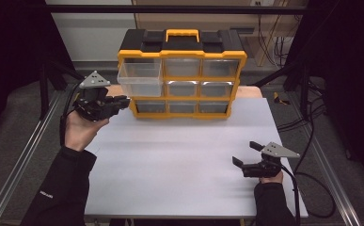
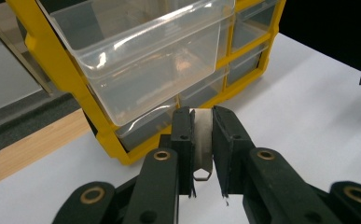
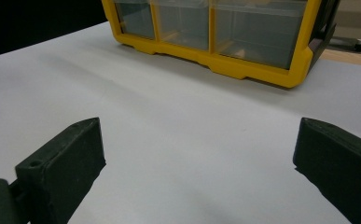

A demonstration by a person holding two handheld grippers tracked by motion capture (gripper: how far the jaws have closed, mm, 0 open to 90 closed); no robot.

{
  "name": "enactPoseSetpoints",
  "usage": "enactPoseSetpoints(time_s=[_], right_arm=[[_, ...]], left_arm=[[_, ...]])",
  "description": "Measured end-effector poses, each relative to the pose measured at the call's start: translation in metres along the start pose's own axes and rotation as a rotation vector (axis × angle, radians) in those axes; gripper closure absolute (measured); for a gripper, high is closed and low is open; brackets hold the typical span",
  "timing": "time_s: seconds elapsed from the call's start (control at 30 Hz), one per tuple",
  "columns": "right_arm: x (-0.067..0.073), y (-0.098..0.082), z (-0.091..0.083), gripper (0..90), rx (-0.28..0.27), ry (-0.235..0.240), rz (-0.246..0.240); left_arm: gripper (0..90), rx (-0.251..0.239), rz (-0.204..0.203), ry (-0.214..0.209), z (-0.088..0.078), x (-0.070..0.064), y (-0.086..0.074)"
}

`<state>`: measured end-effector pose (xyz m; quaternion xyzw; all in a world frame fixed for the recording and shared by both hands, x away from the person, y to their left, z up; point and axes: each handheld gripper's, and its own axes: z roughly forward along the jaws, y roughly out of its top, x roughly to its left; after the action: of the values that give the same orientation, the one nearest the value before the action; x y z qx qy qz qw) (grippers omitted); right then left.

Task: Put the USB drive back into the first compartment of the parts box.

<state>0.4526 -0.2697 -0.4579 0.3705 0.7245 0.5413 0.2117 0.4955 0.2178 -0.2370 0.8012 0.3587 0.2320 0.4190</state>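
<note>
With the left hand-held gripper pinching a metal piece, lift it clear above the pulled-out drawer just ahead before releasing.

the desk was covered by a white sheet, with bare wood showing along its far edge on either side of the organizer. a yellow and black drawer organizer stood at the far middle of the desk, its front facing the person. its upper left drawer was pulled out, overhanging the desk.
</note>
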Motion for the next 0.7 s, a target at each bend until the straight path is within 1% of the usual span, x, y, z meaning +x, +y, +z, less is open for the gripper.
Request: enactPoseSetpoints(time_s=[0.07,0.1,0.17,0.2,0.27,0.3,0.37,0.4,0.43,0.63,0.7], right_arm=[[0.0,0.0,0.0,2.2,-0.001,0.0,-0.001],[0.0,0.0,0.0,2.2,-0.001,-0.001,0.0],[0.0,0.0,0.0,2.2,-0.003,0.0,0.0],[0.0,0.0,0.0,2.2,-0.003,0.001,0.0],[0.0,0.0,0.0,2.2,-0.001,0.0,0.001],[0.0,0.0,0.0,2.2,-0.001,0.0,-0.001],[0.0,0.0,0.0,2.2,-0.001,0.0,0.0],[0.0,0.0,0.0,2.2,-0.001,0.0,0.001],[0.0,0.0,0.0,2.2,-0.001,0.001,0.001],[0.0,0.0,0.0,2.2,-0.001,0.0,-0.002],[0.0,0.0,0.0,2.2,0.001,0.001,0.003]], left_arm=[[78.1,-0.006,0.0,0.0,-0.001,0.0,0.002],[78.1,-0.013,0.009,0.004,-0.001,0.0,0.003],[78.1,-0.01,-0.002,0.0,-0.001,0.0,0.004],[78.1,-0.015,0.008,0.004,-0.001,0.001,0.005],[78.1,-0.011,0.0,0.0,-0.002,0.001,0.007],[78.1,-0.017,0.009,0.004,-0.002,0.001,0.008],[78.1,-0.021,0.008,0.005,-0.003,0.001,0.01],[78.1,-0.013,0.004,0.002,-0.003,0.001,0.011],[78.1,-0.021,0.011,0.005,-0.004,0.001,0.012],[78.1,-0.031,0.005,0.008,-0.006,0.002,0.016],[78.1,-0.034,0.007,0.007,-0.007,0.002,0.018]])
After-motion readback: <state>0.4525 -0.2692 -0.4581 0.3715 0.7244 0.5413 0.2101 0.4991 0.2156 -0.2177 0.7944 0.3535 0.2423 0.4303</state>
